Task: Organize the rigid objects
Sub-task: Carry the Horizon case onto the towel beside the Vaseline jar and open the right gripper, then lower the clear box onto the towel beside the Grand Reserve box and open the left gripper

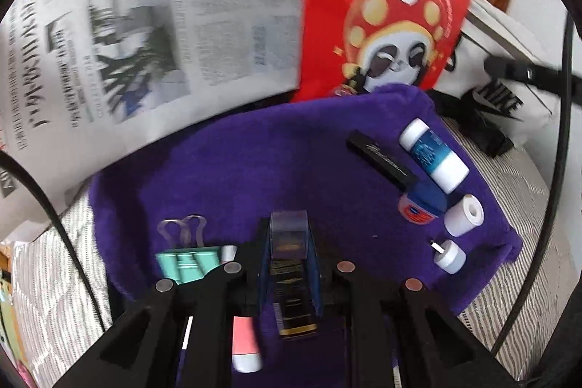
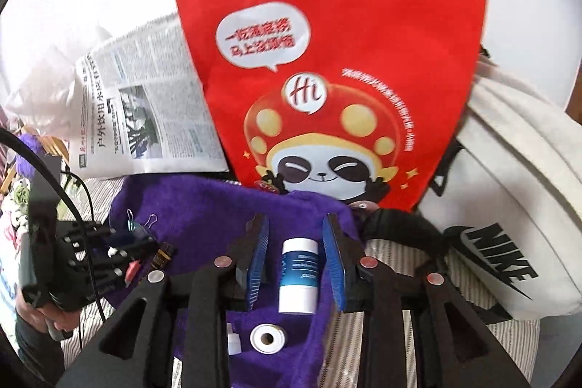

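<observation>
Black tube (image 1: 290, 282) within left gripper (image 1: 289, 264)

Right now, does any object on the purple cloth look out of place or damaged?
Nothing looks damaged or spilled. The blue-and-white bottle lies on its side on the purple cloth, between the open right gripper.

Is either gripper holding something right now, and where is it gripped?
The left gripper clamps a black, gold-trimmed rectangular case by its long sides. The right gripper is open, straddling a blue-and-white bottle without holding it.

Newspaper (image 1: 145, 35) blurred; pink tube (image 1: 245, 340) (part-hidden) — label unreadable.
</observation>
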